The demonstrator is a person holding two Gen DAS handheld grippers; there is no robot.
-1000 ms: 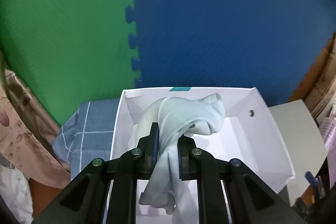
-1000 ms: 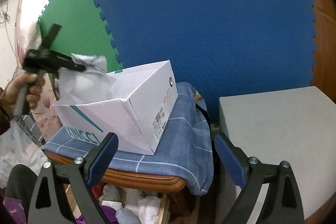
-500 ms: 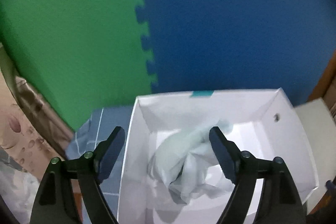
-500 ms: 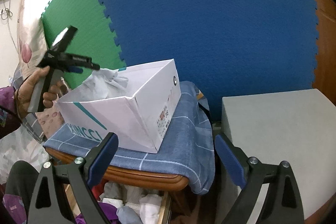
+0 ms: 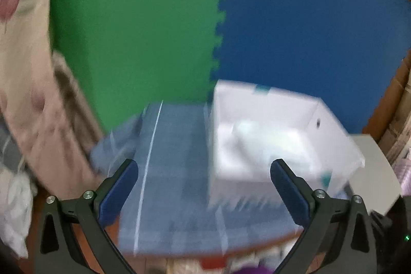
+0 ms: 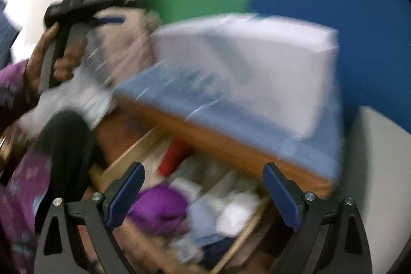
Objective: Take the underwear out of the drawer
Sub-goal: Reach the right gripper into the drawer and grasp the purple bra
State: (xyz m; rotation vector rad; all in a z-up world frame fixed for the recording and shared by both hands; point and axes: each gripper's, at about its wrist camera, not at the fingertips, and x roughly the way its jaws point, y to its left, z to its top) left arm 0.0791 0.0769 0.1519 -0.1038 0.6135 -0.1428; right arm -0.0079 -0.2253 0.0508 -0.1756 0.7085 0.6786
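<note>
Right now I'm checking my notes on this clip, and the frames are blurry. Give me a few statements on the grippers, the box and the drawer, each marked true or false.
1. The left gripper is clamped on a pale cloth. False: its jaws stand wide apart with nothing between them.
2. A pale garment lies inside the white box. True.
3. The right gripper is open above the open drawer. True.
4. The drawer holds only one white item. False: it holds several, among them a purple garment.
5. The white box sits on a blue checked cloth. True.
</note>
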